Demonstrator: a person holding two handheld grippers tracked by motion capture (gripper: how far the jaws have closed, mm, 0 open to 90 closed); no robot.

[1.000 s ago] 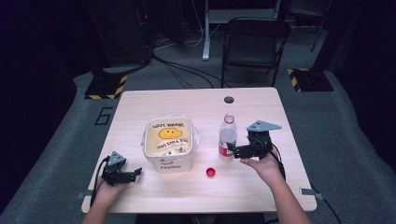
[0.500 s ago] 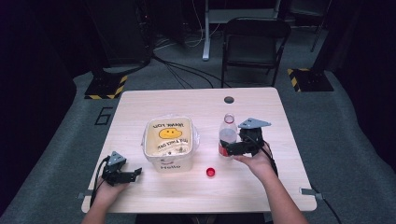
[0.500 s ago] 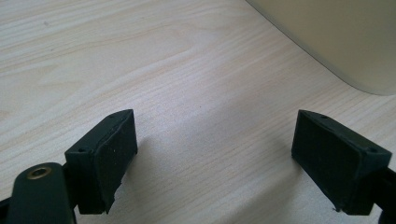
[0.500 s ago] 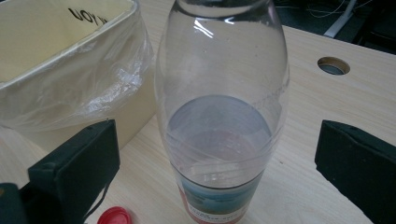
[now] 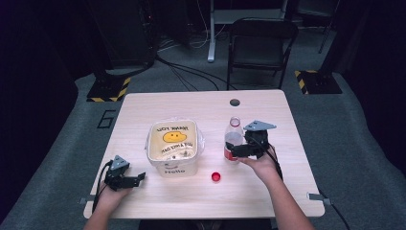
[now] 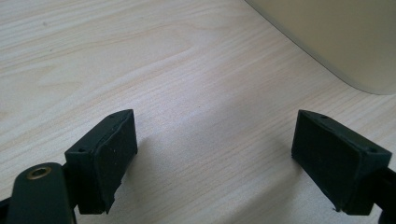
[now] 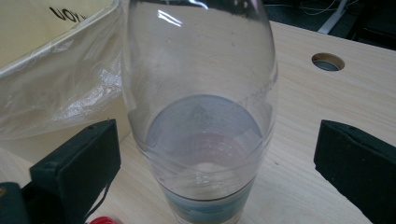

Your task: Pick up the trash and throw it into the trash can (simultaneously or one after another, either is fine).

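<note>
The right gripper (image 5: 233, 150) has slid in toward the clear plastic bottle with the red label (image 5: 233, 140). A second ago its fingers (image 7: 77, 170) stood just beside the bottle; now the bottle stands between them, jaws spread wide, neither visibly touching it.

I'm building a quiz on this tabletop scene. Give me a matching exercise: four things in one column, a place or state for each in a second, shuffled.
Things:
1. clear bottle
2. red cap
3. lined bin
4. left tongs

Places or states:
A. lying loose on the table
B. open, over bare wood
C. upright between the open right tongs
D. left of the bottle, smiley printed inside

Pairs: 1-C, 2-A, 3-D, 4-B
</note>
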